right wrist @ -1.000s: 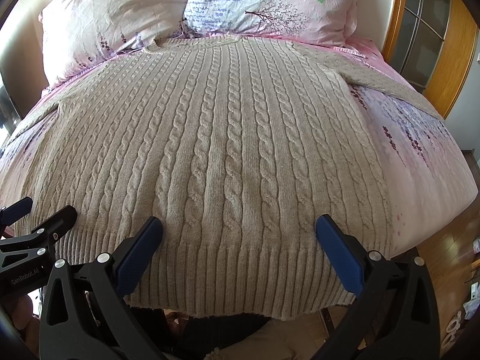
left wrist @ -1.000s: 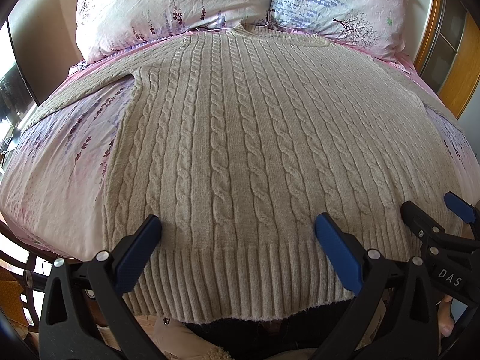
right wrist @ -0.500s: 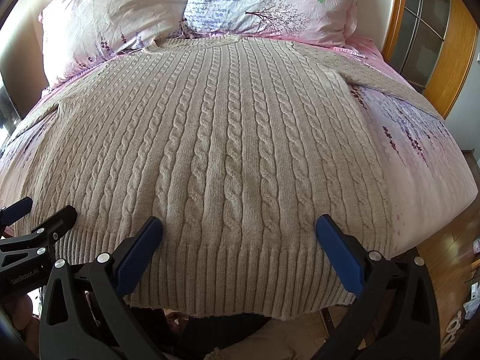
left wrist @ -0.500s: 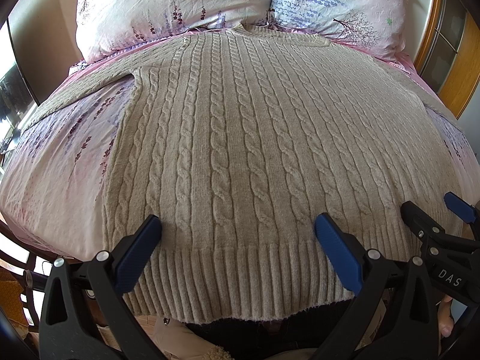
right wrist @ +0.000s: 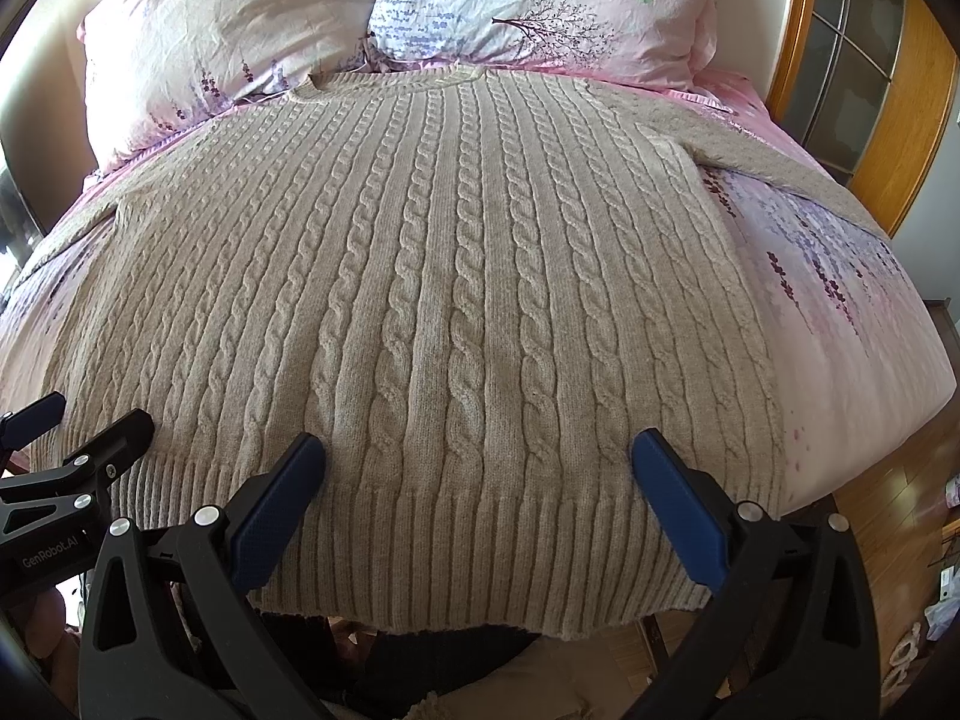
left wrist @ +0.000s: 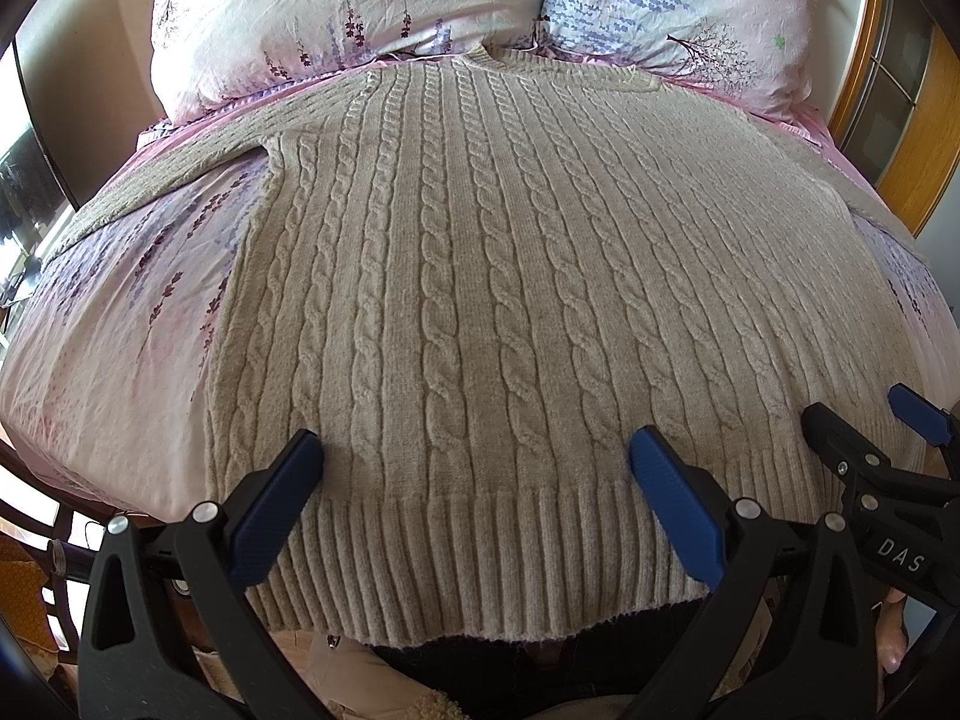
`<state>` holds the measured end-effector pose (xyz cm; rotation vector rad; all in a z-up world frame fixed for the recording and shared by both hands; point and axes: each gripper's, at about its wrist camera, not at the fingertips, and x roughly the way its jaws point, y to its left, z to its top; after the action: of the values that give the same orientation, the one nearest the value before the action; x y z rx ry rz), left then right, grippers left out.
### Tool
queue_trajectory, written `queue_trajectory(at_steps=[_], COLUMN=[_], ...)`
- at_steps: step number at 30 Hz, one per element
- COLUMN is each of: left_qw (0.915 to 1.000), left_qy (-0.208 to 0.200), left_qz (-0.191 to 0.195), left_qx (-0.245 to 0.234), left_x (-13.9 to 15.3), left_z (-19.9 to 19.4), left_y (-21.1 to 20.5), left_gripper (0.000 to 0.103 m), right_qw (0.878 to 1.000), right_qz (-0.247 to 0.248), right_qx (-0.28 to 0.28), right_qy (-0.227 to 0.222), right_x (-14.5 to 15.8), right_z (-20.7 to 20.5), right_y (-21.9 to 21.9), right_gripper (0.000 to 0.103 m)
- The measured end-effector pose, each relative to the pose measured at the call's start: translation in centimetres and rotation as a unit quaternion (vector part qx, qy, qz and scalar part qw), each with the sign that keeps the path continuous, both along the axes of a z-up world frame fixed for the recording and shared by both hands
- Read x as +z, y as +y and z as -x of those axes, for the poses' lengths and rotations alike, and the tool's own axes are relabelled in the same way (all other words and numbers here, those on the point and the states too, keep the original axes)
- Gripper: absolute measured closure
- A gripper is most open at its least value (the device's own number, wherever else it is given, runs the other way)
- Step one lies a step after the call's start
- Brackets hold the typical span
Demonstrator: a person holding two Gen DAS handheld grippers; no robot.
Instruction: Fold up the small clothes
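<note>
A beige cable-knit sweater lies flat and spread out on the bed, neck toward the pillows, ribbed hem at the near edge; it also shows in the right wrist view. Its sleeves stretch out to both sides. My left gripper is open and empty, hovering just above the hem left of centre. My right gripper is open and empty, above the hem right of centre. Each gripper shows in the other's view: the right gripper at the right edge, the left gripper at the left edge.
The bed has a pink floral sheet and two floral pillows at the head. A wooden-framed glass door stands to the right, with wooden floor below. A dark screen stands at the left.
</note>
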<state>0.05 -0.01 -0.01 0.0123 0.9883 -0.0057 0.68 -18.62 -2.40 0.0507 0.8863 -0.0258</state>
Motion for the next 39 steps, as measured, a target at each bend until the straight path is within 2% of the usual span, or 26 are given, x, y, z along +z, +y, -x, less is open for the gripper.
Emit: queue_trajectory(at_steps=[12, 17, 20, 22, 25, 27, 29, 32, 34, 37, 39], left_qw=[0.9996, 0.9985, 0.9972, 0.9965, 0.9967, 0.9957, 0.9927, 0.9886, 0.9882, 0.99, 0.991], left_qy=[0.028, 0.044, 0.044, 0.03, -0.008, -0.037, -0.069, -0.098, -0.101, -0.088, -0.086], left_qz=[-0.003, -0.002, 0.019, 0.043, 0.058, 0.063, 0.078, 0.094, 0.095, 0.088, 0.081], left_qx=[-0.009, -0.031, -0.057, -0.065, -0.056, -0.057, -0.062, -0.064, -0.066, -0.065, -0.063], left_x=[0.0, 0.2, 0.5, 1.0, 1.9, 2.6, 3.4, 4.6, 5.2, 5.6, 5.7], left_z=[-0.9, -1.6, -2.5, -3.5, -5.3, -6.5, -7.5, -9.0, -10.5, -12.8, -14.0], left_y=[0.0, 0.1, 0.6, 1.3, 2.5, 3.0, 3.6, 4.2, 4.4, 4.7, 5.0], left_gripper=[0.002, 0.002, 0.002, 0.002, 0.002, 0.002, 0.002, 0.002, 0.002, 0.002, 0.002], right_qw=[0.999, 0.997, 0.995, 0.997, 0.998, 0.991, 0.977, 0.956, 0.938, 0.904, 0.892], right_qz=[0.004, 0.006, -0.001, -0.016, -0.056, -0.115, -0.173, -0.211, -0.234, -0.28, -0.29], right_qx=[0.036, 0.082, 0.104, 0.077, -0.006, -0.064, -0.121, -0.2, -0.255, -0.324, -0.345], right_qy=[0.028, 0.014, 0.011, 0.003, -0.022, -0.035, -0.042, -0.034, -0.024, -0.01, -0.022], right_x=[0.2, 0.1, 0.5, 1.4, 3.2, 3.9, 4.2, 3.9, 3.1, 1.3, 1.1], right_z=[-1.0, -1.1, -2.0, -3.3, -5.9, -7.7, -9.5, -12.3, -13.5, -14.1, -14.1], right_y=[-0.1, -0.3, -1.2, -3.2, -8.4, -12.9, -17.6, -23.3, -26.7, -30.7, -32.1], right_gripper=[0.001, 0.001, 0.001, 0.001, 0.001, 0.003, 0.016, 0.03, 0.043, 0.052, 0.055])
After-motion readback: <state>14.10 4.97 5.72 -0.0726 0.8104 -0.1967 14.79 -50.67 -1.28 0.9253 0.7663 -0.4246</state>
